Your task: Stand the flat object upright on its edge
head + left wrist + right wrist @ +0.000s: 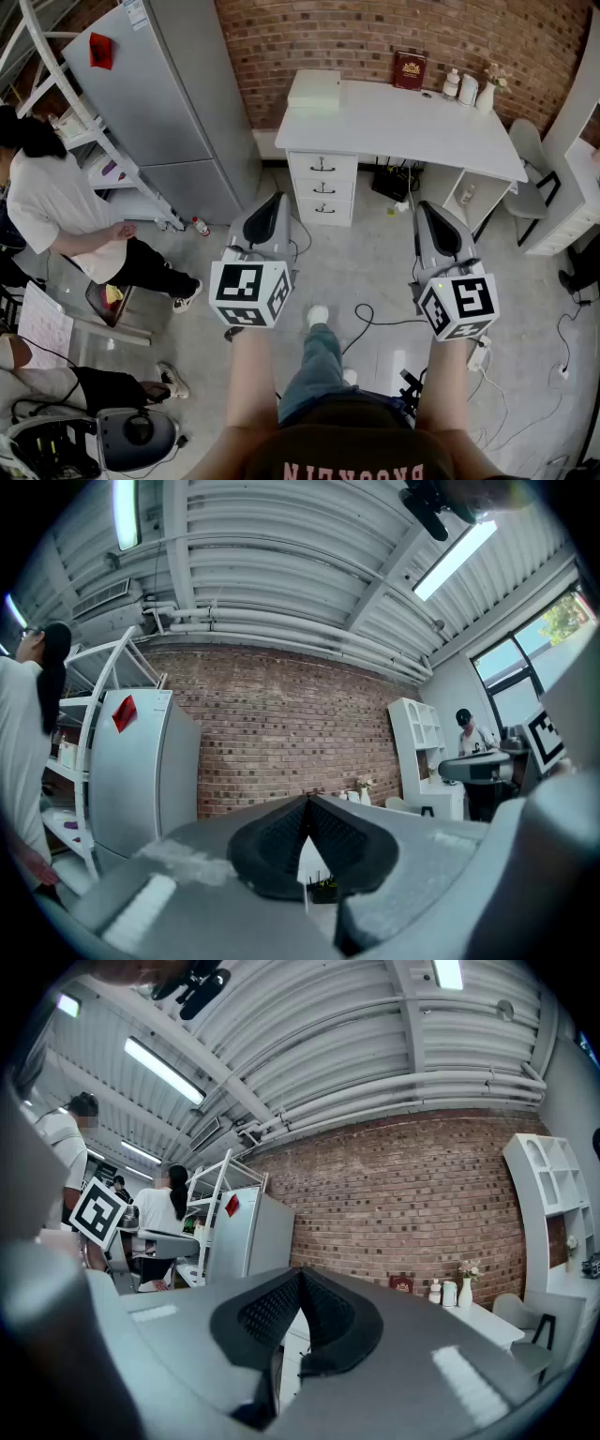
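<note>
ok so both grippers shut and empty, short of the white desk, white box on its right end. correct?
No: the white box sits on the left end of the white desk, as the head view shows. The rest stands: the left gripper and right gripper are both shut and empty, short of it.

The person (pixel 47 202) at the left is cut off by the picture's edge, and the fridge (pixel 159 103) loses its top at the upper edge. The bottles (pixel 459 86) at the back of the desk (pixel 403 122) are too small to tell clearly. The desk hides part of the chair (pixel 534 192).
</note>
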{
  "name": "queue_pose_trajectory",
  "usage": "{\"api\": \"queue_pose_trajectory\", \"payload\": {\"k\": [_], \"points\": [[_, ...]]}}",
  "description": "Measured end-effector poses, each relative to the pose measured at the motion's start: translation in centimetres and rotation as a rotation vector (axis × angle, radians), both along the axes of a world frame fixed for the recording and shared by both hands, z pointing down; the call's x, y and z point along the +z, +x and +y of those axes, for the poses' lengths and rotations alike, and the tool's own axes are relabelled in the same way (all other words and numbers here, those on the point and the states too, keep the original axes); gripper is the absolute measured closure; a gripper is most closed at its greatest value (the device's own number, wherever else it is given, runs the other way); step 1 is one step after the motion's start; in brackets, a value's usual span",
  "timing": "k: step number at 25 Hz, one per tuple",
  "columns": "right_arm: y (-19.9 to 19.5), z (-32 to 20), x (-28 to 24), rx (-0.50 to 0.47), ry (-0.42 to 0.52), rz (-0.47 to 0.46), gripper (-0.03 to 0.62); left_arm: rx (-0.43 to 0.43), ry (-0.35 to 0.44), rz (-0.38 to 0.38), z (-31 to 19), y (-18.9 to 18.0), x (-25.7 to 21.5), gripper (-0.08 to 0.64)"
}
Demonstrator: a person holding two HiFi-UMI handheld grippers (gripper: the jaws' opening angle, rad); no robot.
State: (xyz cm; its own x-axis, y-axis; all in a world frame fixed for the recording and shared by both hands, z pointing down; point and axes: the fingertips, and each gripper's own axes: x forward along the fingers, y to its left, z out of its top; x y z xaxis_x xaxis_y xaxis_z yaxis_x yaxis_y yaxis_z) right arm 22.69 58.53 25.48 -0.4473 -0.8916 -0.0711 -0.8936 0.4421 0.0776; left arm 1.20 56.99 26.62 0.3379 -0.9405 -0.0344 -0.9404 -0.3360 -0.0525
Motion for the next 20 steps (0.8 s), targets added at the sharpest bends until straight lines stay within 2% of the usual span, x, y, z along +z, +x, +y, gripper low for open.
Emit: {"api": "queue_pose_trajectory", "payload": {"k": [10, 20], "points": [[-1.1, -5.7, 1.3, 0.004, -0.02, 0.014, 0.592, 0.005, -0.026, 0.013, -6.1, -0.9, 1.6, 0.56], [-4.1, -15.5, 1.5, -0.011, -0.014, -0.019, 0.591, 0.011, -0.054, 0.021, -16.4, -3.1, 2.9, 0.56]]}}
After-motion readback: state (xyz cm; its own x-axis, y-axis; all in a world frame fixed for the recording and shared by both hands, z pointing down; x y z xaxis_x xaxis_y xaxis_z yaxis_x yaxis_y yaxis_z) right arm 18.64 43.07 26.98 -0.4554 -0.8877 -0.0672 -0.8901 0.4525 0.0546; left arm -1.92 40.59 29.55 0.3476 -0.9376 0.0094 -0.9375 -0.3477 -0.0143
